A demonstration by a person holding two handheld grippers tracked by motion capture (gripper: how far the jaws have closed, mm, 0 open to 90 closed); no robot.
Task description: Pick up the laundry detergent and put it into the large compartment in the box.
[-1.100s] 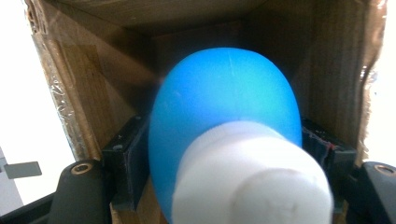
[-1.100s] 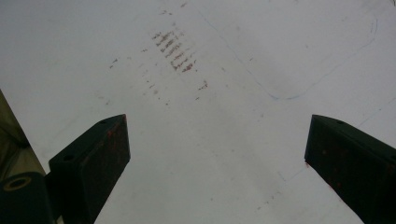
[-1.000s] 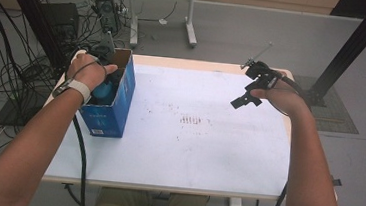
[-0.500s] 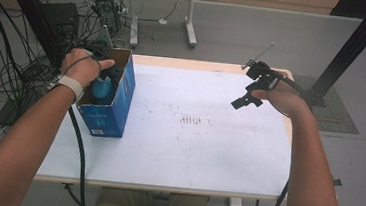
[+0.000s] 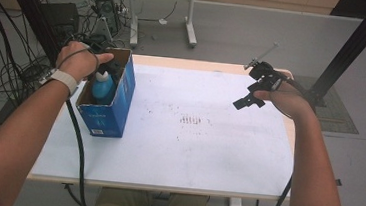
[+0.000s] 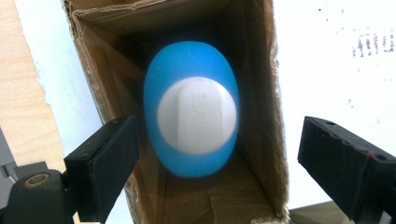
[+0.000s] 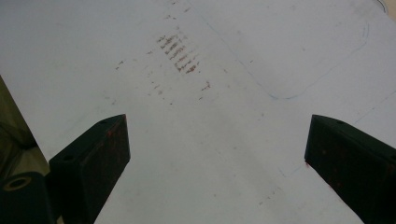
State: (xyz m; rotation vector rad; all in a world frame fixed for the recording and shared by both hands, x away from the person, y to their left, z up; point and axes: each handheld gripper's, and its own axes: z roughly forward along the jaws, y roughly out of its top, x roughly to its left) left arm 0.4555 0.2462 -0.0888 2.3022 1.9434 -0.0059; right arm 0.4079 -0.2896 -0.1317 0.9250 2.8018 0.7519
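High view: the left gripper [image 5: 104,68] is hovering over the box [image 5: 121,102] at left of frame, where the bottle [image 5: 102,87] is standing. The right gripper [image 5: 250,95] is hanging above the table [image 5: 192,149] at upper right.

Left gripper view: jaws have just been opening and are standing wide, clear of the bottle [image 6: 191,114] at centre inside the box [image 6: 266,140].

Right gripper view: jaws are standing wide over the bare table [image 7: 224,140].

So my left gripper [image 5: 104,71] has lifted up out of the box [image 5: 108,106], and its jaws have just been opening wide. The blue bottle [image 6: 191,109] now sits free inside with nothing pressing on it. My left hand [image 5: 77,59] is higher over the box too.
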